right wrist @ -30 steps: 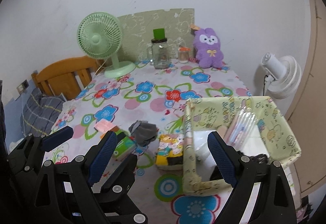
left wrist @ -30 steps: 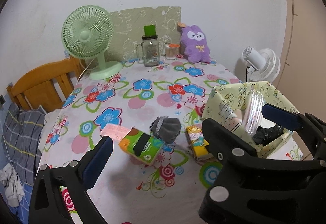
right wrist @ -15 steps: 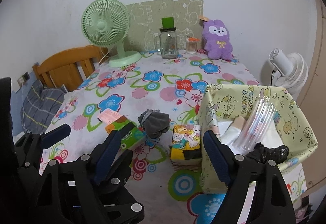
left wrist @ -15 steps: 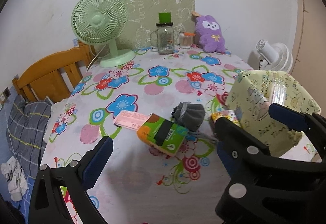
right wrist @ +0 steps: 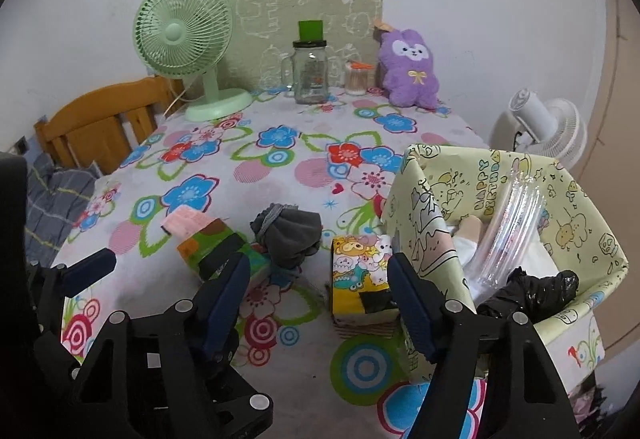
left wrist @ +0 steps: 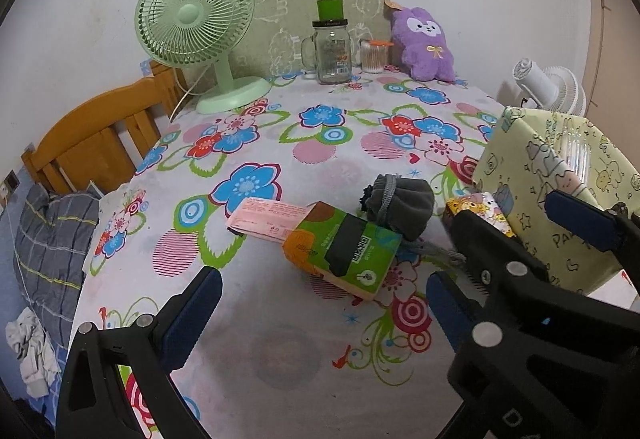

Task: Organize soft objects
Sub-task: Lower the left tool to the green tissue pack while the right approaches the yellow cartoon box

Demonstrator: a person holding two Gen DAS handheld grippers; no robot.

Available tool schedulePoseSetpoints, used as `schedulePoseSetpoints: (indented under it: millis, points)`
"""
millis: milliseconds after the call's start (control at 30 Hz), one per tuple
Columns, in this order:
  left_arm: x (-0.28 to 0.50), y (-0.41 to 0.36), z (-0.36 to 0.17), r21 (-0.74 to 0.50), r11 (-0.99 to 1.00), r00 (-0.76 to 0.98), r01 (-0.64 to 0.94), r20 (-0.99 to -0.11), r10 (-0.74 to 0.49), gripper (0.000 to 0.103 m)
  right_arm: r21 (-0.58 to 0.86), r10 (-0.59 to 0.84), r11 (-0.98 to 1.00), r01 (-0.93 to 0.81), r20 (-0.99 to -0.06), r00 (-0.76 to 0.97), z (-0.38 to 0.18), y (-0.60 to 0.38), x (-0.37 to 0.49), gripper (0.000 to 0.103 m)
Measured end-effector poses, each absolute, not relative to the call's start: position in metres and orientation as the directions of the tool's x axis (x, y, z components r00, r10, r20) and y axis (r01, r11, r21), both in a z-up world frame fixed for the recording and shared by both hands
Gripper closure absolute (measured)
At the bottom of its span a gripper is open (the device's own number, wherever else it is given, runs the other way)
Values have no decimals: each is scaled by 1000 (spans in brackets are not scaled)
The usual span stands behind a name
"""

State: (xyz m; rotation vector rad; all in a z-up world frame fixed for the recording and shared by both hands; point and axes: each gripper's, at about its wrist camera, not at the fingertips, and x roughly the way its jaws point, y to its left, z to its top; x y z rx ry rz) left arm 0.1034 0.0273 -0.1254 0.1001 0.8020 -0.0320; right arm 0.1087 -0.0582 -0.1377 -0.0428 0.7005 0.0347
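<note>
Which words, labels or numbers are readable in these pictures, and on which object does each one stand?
"HAPPY BIRTHDAY": printed on the inner wall of the yellow cartoon box.
Green tissue pack: white print on its black band, too blurred to read.
Pink paper slip: print too small.
Glass jar: label unreadable.

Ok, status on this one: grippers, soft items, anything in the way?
Left gripper open, empty. Right gripper closing, nothing between pads. Grey pouch, green tissue pack and cartoon tissue pack on the table, outside the yellow box. Path clear.
</note>
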Motion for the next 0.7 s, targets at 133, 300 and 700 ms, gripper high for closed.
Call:
schedulePoseSetpoints:
  millis: [133, 300, 700]
  points:
    - [106, 31, -127, 79, 994, 694, 73, -719, 6, 0, -42, 4, 998, -40, -641, 768, -138, -54, 109, 29]
    - [109, 38, -130, 84, 994, 693, 72, -721, 11, 0, -28, 28, 998, -60, -650, 759, -141, -46, 113, 36]
    - [118, 28, -145, 90, 988, 678, 125, -735, -18, 0, -36, -47, 999, 31, -686, 726, -161, -53, 125, 36]
